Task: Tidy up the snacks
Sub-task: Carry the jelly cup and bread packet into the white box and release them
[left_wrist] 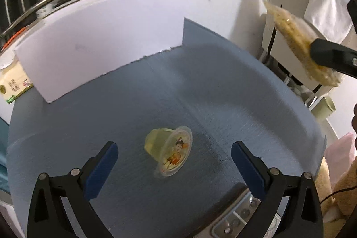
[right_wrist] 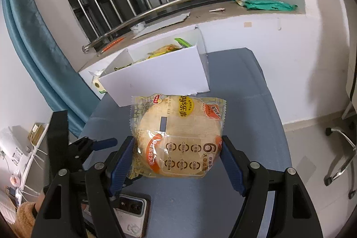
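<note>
left gripper [left_wrist: 174,154] spread over jelly cup [left_wrist: 170,150] | right gripper [right_wrist: 177,154] pinching rice cracker pack [right_wrist: 178,135] | box [right_wrist: 160,73] contents half-hidden

My blue pads [right_wrist: 121,162] look matt and rubbery against a glossy, crinkled plastic wrapper [right_wrist: 178,135]. The jelly cup [left_wrist: 169,150] is clear shiny plastic; the tabletop [left_wrist: 223,93] matt blue-grey.

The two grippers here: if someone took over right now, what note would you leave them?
Right gripper: shut on the rice cracker pack, held above the blue table.
Left gripper: open, empty, fingers either side of the jelly cup lying tipped on the table.
Done: some snacks already sit in the white box.
Left: box the pack, then the cup.
</note>
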Action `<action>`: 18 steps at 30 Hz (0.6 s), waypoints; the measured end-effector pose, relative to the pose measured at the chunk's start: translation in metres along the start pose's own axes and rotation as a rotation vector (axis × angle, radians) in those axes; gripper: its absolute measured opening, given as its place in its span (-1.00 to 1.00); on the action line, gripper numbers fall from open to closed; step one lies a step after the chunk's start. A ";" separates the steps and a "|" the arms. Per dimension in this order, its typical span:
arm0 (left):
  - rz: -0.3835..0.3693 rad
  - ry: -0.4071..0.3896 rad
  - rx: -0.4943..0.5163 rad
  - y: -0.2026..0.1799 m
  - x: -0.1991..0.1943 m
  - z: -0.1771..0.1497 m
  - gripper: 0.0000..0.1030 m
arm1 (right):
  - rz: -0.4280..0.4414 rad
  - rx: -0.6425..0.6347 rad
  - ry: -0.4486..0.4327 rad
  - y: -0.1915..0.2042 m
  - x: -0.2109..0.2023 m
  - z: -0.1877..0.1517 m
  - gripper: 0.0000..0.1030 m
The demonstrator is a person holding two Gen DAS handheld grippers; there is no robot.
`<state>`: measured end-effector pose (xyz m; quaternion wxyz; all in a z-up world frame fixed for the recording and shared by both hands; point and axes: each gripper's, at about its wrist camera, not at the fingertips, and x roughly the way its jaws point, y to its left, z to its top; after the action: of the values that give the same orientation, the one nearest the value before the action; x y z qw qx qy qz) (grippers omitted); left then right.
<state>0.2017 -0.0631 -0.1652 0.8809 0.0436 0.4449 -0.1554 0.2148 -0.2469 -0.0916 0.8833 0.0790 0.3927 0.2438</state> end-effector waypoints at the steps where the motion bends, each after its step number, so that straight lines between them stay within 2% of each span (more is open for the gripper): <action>1: -0.006 0.006 0.002 0.000 0.004 0.000 0.80 | 0.002 0.005 0.003 -0.002 0.000 -0.001 0.53; 2: -0.008 0.011 -0.002 0.001 0.006 -0.001 0.24 | 0.002 0.009 0.005 -0.004 0.001 -0.002 0.53; 3: -0.014 0.032 -0.012 0.004 0.011 -0.001 0.00 | 0.002 0.011 0.006 -0.005 0.001 -0.003 0.53; 4: 0.003 0.019 -0.016 0.005 0.010 -0.001 -0.08 | 0.002 0.012 0.008 -0.006 0.001 -0.004 0.53; 6: -0.012 0.027 -0.039 0.009 0.008 -0.001 -0.07 | 0.003 0.017 0.009 -0.008 0.001 -0.005 0.53; 10: 0.001 -0.031 -0.028 0.010 -0.008 -0.002 -0.08 | 0.006 0.016 0.009 -0.009 0.001 -0.006 0.53; 12: -0.008 -0.060 -0.042 0.013 -0.020 0.000 -0.20 | 0.009 0.017 0.011 -0.009 0.002 -0.006 0.53; 13: -0.007 -0.078 -0.046 0.014 -0.026 0.002 -0.37 | 0.008 0.014 0.013 -0.008 0.003 -0.006 0.53; 18: 0.000 -0.105 -0.048 0.026 -0.043 0.007 -0.37 | 0.010 -0.013 0.017 -0.002 0.008 -0.003 0.53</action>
<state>0.1917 -0.0300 -0.1280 0.9039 0.0144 0.4017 -0.1466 0.2178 -0.2446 -0.0997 0.8791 0.0730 0.3982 0.2516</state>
